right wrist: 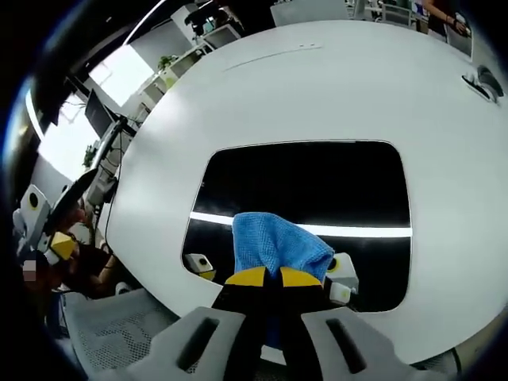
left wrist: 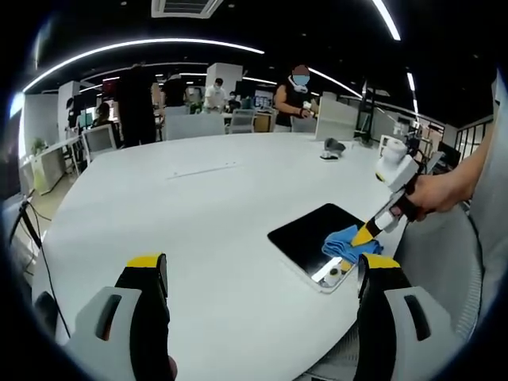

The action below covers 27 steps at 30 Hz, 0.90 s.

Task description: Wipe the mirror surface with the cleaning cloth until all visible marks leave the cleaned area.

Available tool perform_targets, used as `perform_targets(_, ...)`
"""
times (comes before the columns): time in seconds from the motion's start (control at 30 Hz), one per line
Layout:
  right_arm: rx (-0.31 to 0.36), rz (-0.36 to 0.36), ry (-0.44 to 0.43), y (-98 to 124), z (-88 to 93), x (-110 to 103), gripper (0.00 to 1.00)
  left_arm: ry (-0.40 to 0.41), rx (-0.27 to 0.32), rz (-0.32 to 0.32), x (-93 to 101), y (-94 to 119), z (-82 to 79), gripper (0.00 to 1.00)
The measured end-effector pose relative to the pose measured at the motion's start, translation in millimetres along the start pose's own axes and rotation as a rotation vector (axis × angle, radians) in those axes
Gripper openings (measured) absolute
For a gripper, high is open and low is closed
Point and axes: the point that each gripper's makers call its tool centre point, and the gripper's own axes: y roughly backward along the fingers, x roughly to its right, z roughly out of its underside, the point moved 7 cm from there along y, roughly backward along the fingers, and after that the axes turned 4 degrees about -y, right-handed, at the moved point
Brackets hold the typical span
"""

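1. In the right gripper view, we see our right claw (right wrist: pixel 265 277), its yellow-tipped jaws drawn together and clamped on a crumpled blue cleaning cloth (right wrist: pixel 275 242).
2. The cloth bunches up just ahead of the jaw tips and rests on a dark, rounded-rectangle mirror (right wrist: pixel 317 186) lying flat on the wide white counter (right wrist: pixel 333 87).
3. The mirror spreads ahead of and to both sides of the right claw; a bright light strip reflects across it just beyond the cloth.
4. In the left gripper view, our left claw (left wrist: pixel 262 274) has its two black, yellow-tipped jaws wide apart, holding nothing, above bare counter (left wrist: pixel 198 206).
5. From there, the mirror (left wrist: pixel 305 234) lies ahead and to the right of the left claw, near the counter's edge.
6. The right claw (left wrist: pixel 367 232) reaches in from the right, held by a hand (left wrist: pixel 436 193), pressing the cloth (left wrist: pixel 348 244) onto the mirror's near corner.
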Motion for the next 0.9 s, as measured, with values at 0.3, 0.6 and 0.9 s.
perform_targets(0.3,-0.003,-0.005,0.016,-4.6,-1.5,-8.5,0.0,-0.023,-0.037,-0.011,-4.4,5.5,8.4,0.99)
perform_targets(0.6,-0.019,-0.02,0.051,-15.7,-8.2,-28.5,0.0,-0.015,-0.041,-0.023,-9.8,6.3,9.2,0.99)
perform_targets(0.9,-0.043,-0.046,0.106,-24.5,-12.0,-46.7,0.0,-0.006,-0.043,-0.028,-11.2,-1.8,9.3,0.99)
